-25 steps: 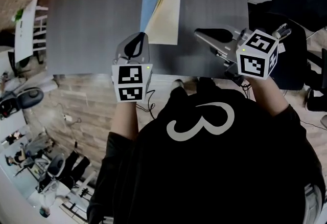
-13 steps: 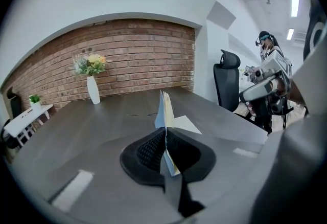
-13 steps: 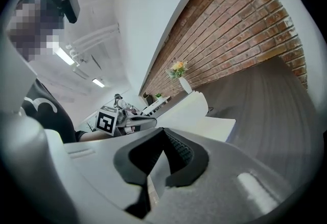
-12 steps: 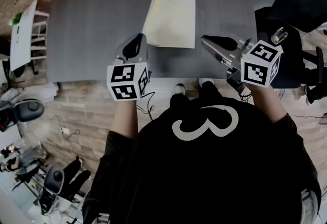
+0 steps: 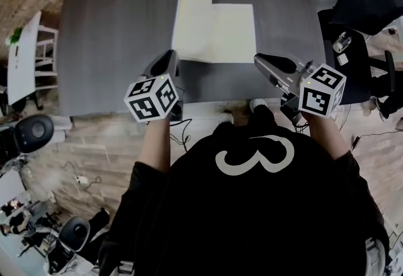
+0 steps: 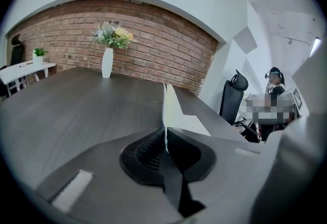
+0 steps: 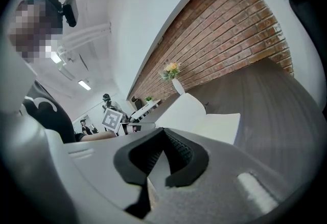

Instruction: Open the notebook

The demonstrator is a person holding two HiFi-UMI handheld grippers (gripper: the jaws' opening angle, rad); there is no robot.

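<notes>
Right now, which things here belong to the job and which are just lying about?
Job: notebook; left gripper, pinching its raised pages; right gripper, shut and empty; table.
Lying about: vase of flowers; office chair.

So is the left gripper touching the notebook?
Touching. In the left gripper view, the left gripper has its jaws shut on the thin white edge of the notebook, which runs down between them.

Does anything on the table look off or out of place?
Only the notebook: its left leaves stand nearly upright instead of lying flat, their near edge pinched in the left gripper. Nothing looks spilled or damaged.
</notes>
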